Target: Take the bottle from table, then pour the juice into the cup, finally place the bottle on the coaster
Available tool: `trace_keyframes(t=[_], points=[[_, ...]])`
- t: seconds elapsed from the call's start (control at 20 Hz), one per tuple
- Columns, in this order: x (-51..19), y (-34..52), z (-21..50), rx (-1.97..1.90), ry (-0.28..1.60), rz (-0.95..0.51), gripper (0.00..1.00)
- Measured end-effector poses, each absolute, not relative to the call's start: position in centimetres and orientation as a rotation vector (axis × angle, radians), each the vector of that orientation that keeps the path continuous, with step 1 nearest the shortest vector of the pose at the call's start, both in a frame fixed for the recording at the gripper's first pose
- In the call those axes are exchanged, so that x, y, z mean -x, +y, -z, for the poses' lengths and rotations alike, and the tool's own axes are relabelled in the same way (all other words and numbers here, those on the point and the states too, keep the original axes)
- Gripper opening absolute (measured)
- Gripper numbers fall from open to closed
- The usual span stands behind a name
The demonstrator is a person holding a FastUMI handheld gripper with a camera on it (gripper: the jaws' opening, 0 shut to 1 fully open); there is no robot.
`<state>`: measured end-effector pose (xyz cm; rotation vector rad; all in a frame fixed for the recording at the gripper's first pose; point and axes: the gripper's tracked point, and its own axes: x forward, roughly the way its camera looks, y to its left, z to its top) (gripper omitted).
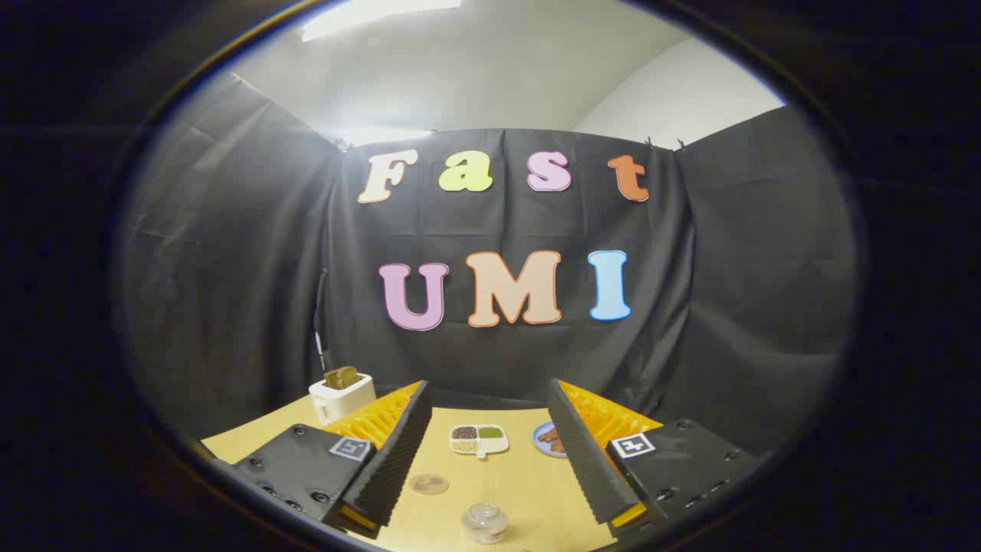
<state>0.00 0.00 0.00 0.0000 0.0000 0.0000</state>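
- Clear cup (pixel 484 522) upright on tabletop (pixel 513 483), low between the fingers of hand-held gripper (pixel 490 452), nearer their bases.
- Round coaster (pixel 428 484) just left of cup, beside left finger.
- Fingers spread wide, gripping nothing.
- Beyond fingertips: sectioned dish (pixel 480 440), blue plate (pixel 549 438); toaster (pixel 342 393) far left.
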Motion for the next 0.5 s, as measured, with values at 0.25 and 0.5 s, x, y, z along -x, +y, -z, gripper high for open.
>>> trace_keyframes(t=[0.25, 0.5], points=[[1.0, 0.7, -1.1, -0.004, -0.007, -0.021, 0.97], [2.2, 0.6, -0.9, 0.004, -0.008, -0.026, 0.97]])
